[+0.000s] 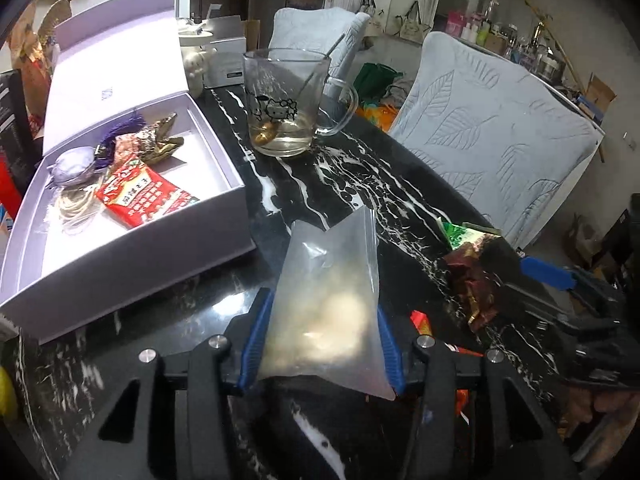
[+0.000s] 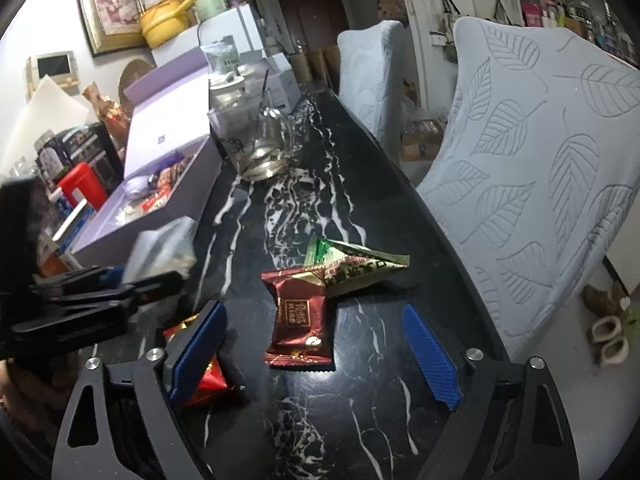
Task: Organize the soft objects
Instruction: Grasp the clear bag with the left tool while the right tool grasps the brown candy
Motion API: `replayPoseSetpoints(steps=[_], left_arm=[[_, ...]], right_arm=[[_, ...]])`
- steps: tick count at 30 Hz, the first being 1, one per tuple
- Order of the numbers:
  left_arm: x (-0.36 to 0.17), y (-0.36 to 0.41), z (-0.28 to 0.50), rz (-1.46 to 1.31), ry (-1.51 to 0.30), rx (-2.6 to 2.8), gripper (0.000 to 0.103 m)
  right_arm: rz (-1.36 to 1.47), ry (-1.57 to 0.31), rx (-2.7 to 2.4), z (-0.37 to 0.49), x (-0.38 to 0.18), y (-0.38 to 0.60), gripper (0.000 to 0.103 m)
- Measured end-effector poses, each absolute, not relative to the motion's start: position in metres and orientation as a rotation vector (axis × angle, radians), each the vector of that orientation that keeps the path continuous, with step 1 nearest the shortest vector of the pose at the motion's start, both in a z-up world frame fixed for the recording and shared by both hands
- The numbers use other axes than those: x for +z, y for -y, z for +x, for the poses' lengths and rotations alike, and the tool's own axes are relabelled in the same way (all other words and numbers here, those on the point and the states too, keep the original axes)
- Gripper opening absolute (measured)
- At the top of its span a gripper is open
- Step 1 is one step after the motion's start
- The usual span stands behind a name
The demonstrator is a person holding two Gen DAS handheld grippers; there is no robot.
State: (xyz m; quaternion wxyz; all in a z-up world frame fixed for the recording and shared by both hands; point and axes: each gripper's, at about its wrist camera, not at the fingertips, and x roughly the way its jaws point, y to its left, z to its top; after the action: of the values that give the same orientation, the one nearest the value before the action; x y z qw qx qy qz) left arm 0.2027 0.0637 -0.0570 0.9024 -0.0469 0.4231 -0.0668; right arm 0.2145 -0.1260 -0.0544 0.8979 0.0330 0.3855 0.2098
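Note:
My left gripper [image 1: 320, 344] is shut on a clear plastic bag [image 1: 328, 300] with pale lumps inside, held above the black marble table [image 1: 320, 184]. The bag also shows in the right wrist view [image 2: 164, 252]. An open lilac box [image 1: 224, 216] at the left holds a red packet [image 1: 140, 196], a gold wrapper and a grey pouch. My right gripper [image 2: 316, 356] is open over a dark red snack packet [image 2: 298, 320]. A green and gold packet [image 2: 352, 268] lies just beyond it. A red wrapper [image 2: 208, 380] lies under the right gripper's left finger.
A glass mug [image 1: 284, 104] with a spoon and some liquid stands behind the bag, right of the box. Two chairs with pale leaf-pattern covers [image 2: 540, 168] stand along the table's right edge. Boxes and clutter sit at the table's far end.

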Motion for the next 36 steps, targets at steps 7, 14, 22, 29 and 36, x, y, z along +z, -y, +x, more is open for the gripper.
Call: replayPoseSetpoints(steps=[7, 14, 22, 29, 36], left_arm=[[-0.052, -0.073, 0.193, -0.125, -0.873, -0.136, 0.049], [-0.059, -0.083, 0.192, -0.155, -0.884, -0.132, 0.049], [-0.061, -0.093, 0.191, -0.173, -0.886, -0.121, 0.049], [-0.064, -0.1, 0.188, -0.196, -0.893, -0.111, 0.049], [-0.059, -0.104, 0.177, -0.186, -0.881, -0.095, 0.049]], right_arm=[[0.047, -0.851, 0.428, 0.222, -0.065, 0.113, 0.07], [0.023, -0.877, 0.4, 0.229, -0.072, 0.106, 0.061], [-0.033, -0.872, 0.39, 0.229, -0.072, 0.094, 0.056], [-0.076, -0.87, 0.38, 0.228, -0.073, 0.088, 0.032], [-0.013, -0.865, 0.38, 0.225, -0.073, 0.095, 0.03]])
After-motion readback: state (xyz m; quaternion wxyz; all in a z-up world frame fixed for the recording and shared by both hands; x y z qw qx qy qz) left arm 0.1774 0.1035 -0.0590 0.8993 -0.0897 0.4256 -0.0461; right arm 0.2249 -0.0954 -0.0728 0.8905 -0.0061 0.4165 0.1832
